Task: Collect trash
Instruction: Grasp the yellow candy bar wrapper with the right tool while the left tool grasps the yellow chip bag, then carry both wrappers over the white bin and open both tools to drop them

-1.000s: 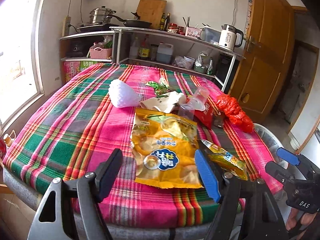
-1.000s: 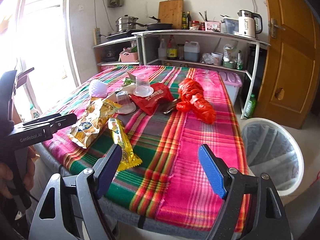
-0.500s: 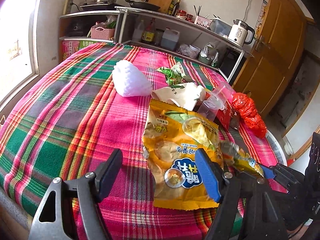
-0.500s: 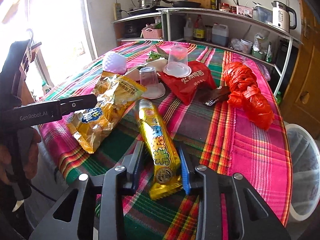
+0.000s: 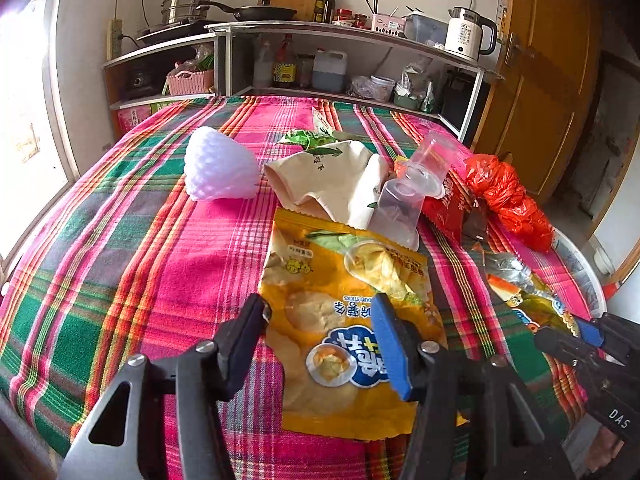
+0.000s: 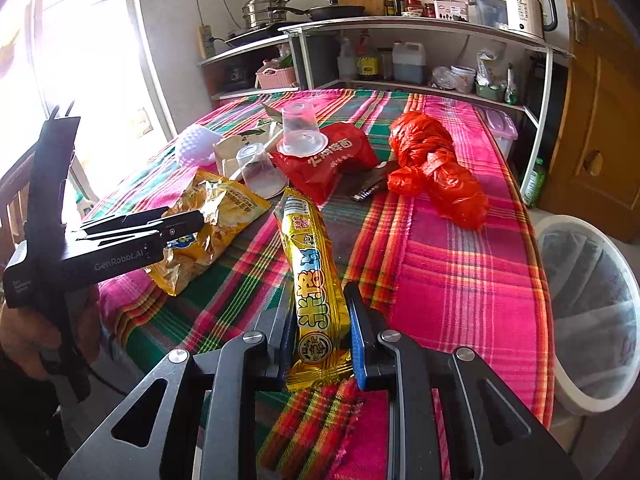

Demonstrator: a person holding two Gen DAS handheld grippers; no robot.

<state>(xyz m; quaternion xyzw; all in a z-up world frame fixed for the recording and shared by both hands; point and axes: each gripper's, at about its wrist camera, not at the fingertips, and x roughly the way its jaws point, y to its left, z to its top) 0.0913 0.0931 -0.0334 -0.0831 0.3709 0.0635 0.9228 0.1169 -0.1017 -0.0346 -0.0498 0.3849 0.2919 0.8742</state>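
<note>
My right gripper is shut on a long yellow snack wrapper, lifted a little off the plaid tablecloth. It shows in the left wrist view too. My left gripper is open, its jaws astride the lower part of a large yellow chip bag that lies flat. The left gripper also shows in the right wrist view, over the chip bag. A white lined bin stands right of the table.
Further back lie a white foam fruit net, a cream paper bag, two upturned clear cups, a red packet and a red plastic bag. Kitchen shelves and a wooden door stand behind.
My right gripper closed on the long wrapper and raised it slightly. My left gripper moved forward over the chip bag and its jaws narrowed.
</note>
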